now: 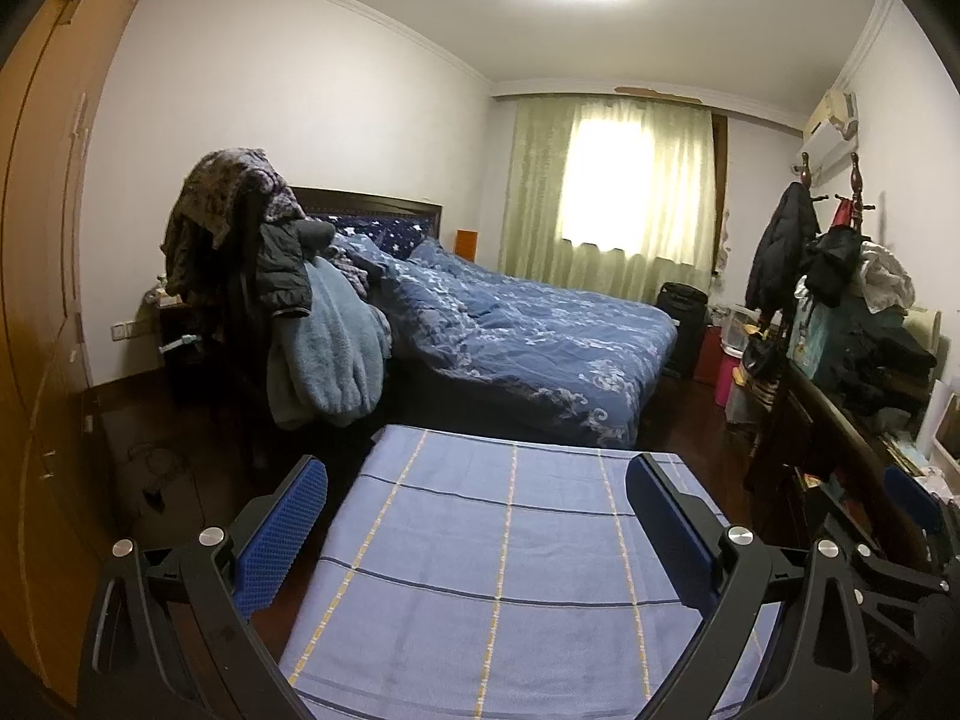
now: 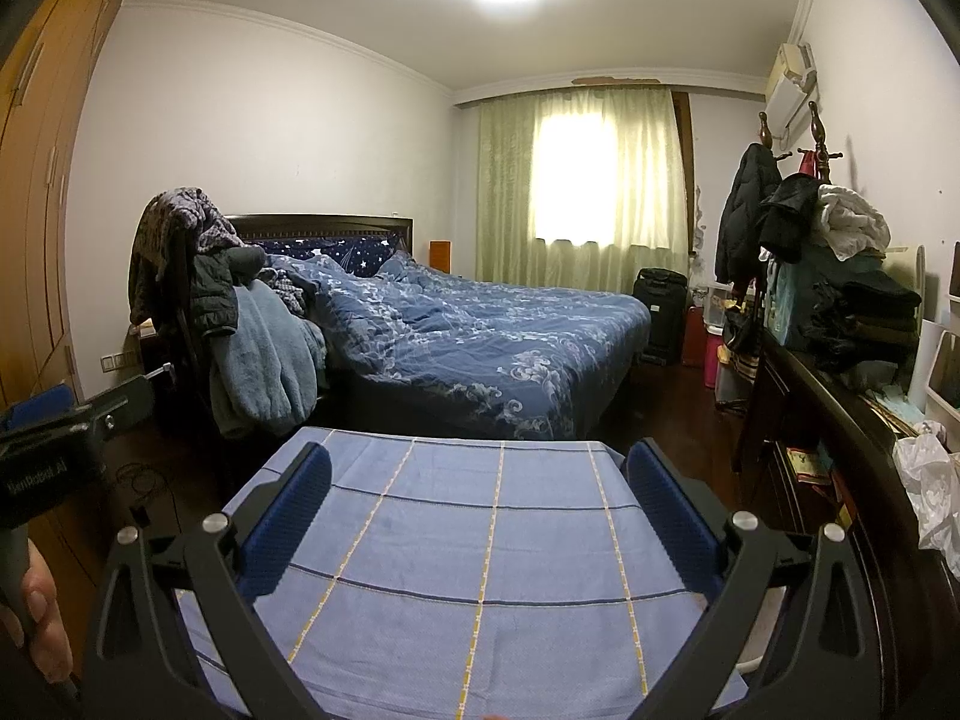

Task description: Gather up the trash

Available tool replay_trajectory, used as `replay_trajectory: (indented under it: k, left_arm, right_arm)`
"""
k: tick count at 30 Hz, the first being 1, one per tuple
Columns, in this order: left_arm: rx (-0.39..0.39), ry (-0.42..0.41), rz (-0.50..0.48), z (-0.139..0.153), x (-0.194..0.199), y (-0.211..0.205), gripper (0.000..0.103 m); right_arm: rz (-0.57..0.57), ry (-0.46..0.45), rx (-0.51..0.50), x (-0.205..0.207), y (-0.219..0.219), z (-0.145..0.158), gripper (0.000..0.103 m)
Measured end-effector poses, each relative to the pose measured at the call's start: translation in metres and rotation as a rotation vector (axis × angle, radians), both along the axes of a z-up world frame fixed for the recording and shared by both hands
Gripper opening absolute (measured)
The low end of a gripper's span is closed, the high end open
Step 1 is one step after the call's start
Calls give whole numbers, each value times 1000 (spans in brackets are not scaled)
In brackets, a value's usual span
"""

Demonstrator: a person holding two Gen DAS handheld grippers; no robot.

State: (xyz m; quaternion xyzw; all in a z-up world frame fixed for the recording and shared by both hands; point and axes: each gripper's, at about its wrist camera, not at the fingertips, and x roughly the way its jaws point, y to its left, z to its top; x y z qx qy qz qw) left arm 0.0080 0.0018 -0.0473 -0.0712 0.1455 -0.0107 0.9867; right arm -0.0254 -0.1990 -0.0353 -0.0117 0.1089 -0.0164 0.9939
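My left gripper is open and empty, held above a table covered in a blue checked cloth. My right gripper is also open and empty above the same cloth. A crumpled white plastic bag lies on the dark dresser at the far right of the right wrist view. The left gripper's body shows at the left edge of the right wrist view, and the right gripper's blue pad at the right edge of the left wrist view. I see no trash on the cloth.
A bed with a blue floral duvet stands beyond the table. A chair piled with clothes is to the left. A dark dresser stacked with clothes and bags runs along the right wall. A wooden wardrobe is at the left.
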Motion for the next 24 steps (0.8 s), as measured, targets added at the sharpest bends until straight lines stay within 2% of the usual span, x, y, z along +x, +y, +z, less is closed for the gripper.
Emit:
replay_trajectory:
  k: [11,19,24]
  left_arm:
    - [13,-14,-11,1,7,6,99]
    - [-8,33,-25,-7,23,13,99]
    - [7,36,-30,-9,27,14,99]
  right_arm:
    - [-2,3,-1,0,0,0,100]
    - [-13,31,-1,0,-13,-7,100]
    - [-13,33,-1,-1,-15,-8,100]
